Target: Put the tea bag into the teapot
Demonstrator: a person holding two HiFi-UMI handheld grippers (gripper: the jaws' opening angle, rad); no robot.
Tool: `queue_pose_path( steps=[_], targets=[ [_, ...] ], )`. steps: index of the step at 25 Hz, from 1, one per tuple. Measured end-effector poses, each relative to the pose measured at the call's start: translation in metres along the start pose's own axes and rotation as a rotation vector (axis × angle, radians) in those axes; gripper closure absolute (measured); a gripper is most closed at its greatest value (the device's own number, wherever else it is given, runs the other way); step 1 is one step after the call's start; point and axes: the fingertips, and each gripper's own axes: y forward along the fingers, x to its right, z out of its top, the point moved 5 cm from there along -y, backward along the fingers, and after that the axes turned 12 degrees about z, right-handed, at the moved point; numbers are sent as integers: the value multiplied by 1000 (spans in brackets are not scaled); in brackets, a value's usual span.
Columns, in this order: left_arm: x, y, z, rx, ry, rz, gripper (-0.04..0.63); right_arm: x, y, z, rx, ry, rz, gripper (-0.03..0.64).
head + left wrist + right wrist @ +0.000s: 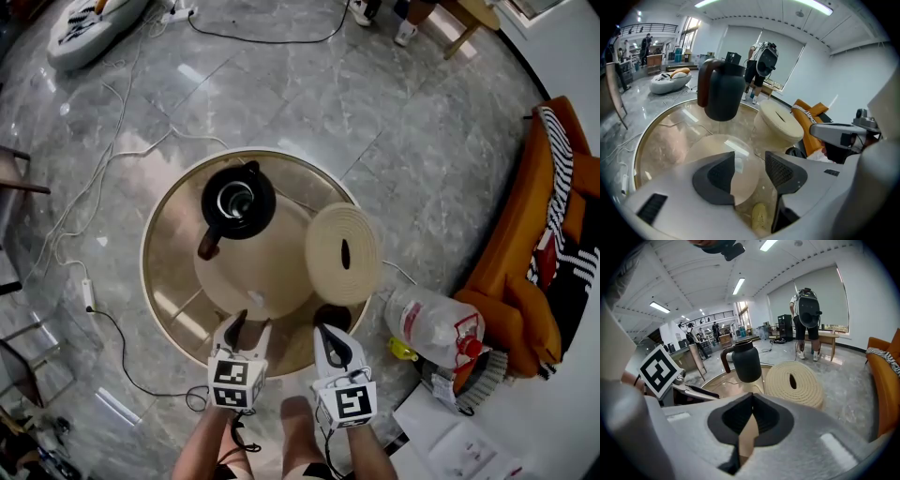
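Observation:
A black teapot (237, 202) with a brown handle stands at the back left of the round glass table (169, 281), its top open. It also shows in the left gripper view (723, 91) and the right gripper view (746, 363). A small white piece, probably the tea bag (255, 301), lies on the beige round mat (272, 267) just ahead of my left gripper (241, 325). That gripper (750, 168) is open, and nothing is pressed between its pads. My right gripper (330, 339) hovers at the table's near edge, shut (751, 400) and empty.
A beige ridged disc with a slot (342, 253) sits at the table's right side. On the floor to the right lie a plastic bottle (433, 328) and papers (464, 450), beside an orange sofa (553, 262). Cables (103, 169) trail over the floor on the left.

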Motion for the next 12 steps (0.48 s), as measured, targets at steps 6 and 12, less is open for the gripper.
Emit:
queue_pose_path(
  steps=[6, 12],
  targets=[
    [-4, 32, -15, -55, 2, 56, 383, 10, -3, -8, -7, 21, -4, 617],
    [-4, 55, -26, -77, 3, 96, 383, 24, -10, -16, -13, 33, -25, 617]
  ],
)
